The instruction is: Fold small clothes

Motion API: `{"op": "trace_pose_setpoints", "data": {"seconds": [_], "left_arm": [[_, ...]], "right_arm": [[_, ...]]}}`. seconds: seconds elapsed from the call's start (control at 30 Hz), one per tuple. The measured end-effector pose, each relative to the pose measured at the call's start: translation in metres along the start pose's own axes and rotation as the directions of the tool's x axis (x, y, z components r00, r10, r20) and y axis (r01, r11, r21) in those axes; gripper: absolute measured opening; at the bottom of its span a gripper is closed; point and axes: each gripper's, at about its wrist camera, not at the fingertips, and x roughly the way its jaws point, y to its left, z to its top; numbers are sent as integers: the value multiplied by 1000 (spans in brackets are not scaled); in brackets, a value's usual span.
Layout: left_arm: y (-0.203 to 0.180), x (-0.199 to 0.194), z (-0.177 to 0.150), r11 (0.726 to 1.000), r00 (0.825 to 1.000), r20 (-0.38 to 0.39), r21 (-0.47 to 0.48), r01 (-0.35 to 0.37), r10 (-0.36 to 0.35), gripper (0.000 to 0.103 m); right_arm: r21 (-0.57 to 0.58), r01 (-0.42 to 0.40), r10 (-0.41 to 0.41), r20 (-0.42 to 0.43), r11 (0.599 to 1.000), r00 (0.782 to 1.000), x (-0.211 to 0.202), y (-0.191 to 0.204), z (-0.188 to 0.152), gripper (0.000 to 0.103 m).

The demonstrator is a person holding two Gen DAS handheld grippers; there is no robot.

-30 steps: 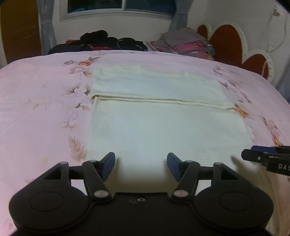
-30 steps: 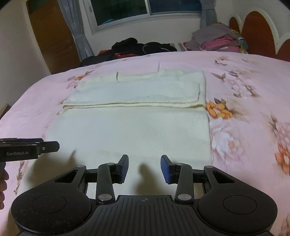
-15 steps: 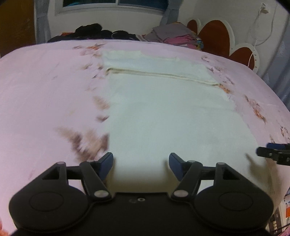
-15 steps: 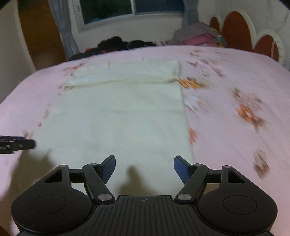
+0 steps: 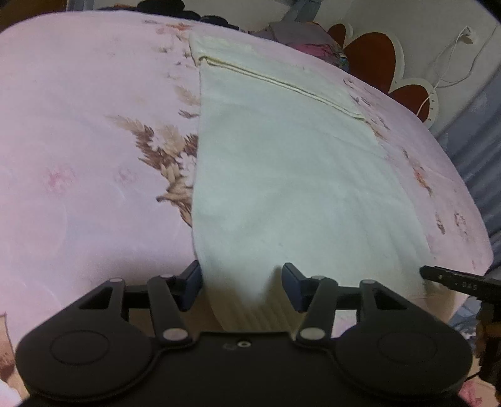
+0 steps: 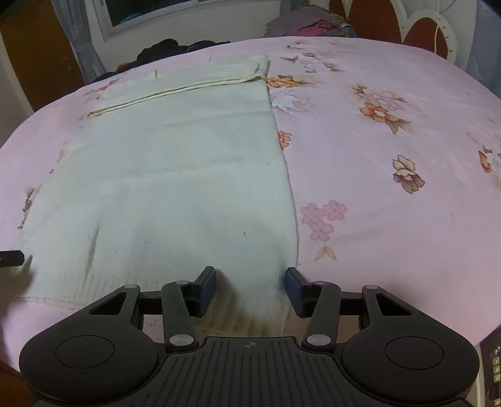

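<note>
A cream knit garment [image 5: 281,175] lies flat on the pink floral bedspread [image 5: 78,141], its far part folded over with a seam across. It also shows in the right wrist view [image 6: 175,175]. My left gripper [image 5: 241,286] is open, its jaws either side of the garment's near left corner at the bed edge. My right gripper [image 6: 250,289] is open, its jaws either side of the near right corner. The right gripper's tip shows at the right of the left wrist view [image 5: 454,280]. The left gripper's tip shows at the left of the right wrist view [image 6: 11,258].
Dark clothes [image 6: 166,50] and a heap of coloured clothes [image 6: 307,25] lie at the far end of the bed. A red scalloped headboard [image 5: 372,59] stands at the far right. A window [image 6: 188,12] is in the back wall.
Both grippers have pulled back and dropped to the near hem of the garment at the bed edge. Their jaws now straddle its two near corners. Both stay open.
</note>
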Motion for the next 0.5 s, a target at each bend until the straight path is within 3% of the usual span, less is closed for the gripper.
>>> {"op": "trace_pose_setpoints", "data": {"seconds": [0.13,0.17,0.2,0.27,0.5], "left_arm": [[3,4,1,999,999,-28,-22,31,-31,39],[5,5,1,999,999,-31,-28,39,-40,24],[6,8,3,998,998,-41,-38,53,-55,13],[9,11,5,996,997,-44,-55,69,-71,12],[1,7,26,995,995,-3,-27,98,-99,7]], "right_arm": [[16,2,-1,-21,1000,1000,0,0,-2,43],[15,-1,1,-25,1000,1000,-1,0,-2,36],[20,-10,10,-31,1000,999,-1,-1,-1,21],[33,-34,36,-47,999,998,0,-3,3,10],[54,-110,113,-43,992,993,-3,-11,22,4]]}}
